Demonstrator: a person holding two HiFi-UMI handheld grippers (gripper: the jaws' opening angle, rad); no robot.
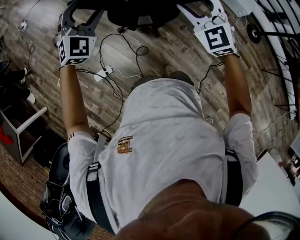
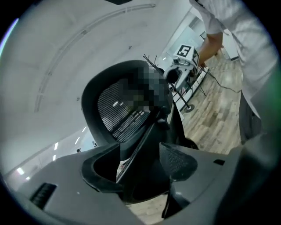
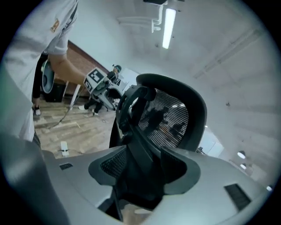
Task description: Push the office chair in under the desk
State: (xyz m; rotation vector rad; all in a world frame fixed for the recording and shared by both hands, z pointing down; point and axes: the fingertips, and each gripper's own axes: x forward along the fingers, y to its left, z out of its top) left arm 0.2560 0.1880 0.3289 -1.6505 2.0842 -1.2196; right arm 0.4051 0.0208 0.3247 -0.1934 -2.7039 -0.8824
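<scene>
The black office chair [image 1: 136, 14] stands at the top of the head view, only its base and seat edge showing. My left gripper [image 1: 82, 14] and right gripper [image 1: 201, 7] reach up to it on either side. In the left gripper view the mesh backrest [image 2: 118, 110] rises ahead and a black chair strut runs between the wide-apart jaws of that gripper [image 2: 140, 165]. The right gripper [image 3: 142, 169] likewise has its jaws spread around a dark strut below the mesh back [image 3: 171, 118]. Neither pair of pads visibly presses on the chair. No desk is plainly in view.
Cables and a white power strip [image 1: 104, 72] lie on the wooden floor just behind the chair. A dark backpack [image 1: 61, 197] sits at the lower left beside a white frame [image 1: 23, 126]. A black wire rack [image 1: 281, 70] stands at the right.
</scene>
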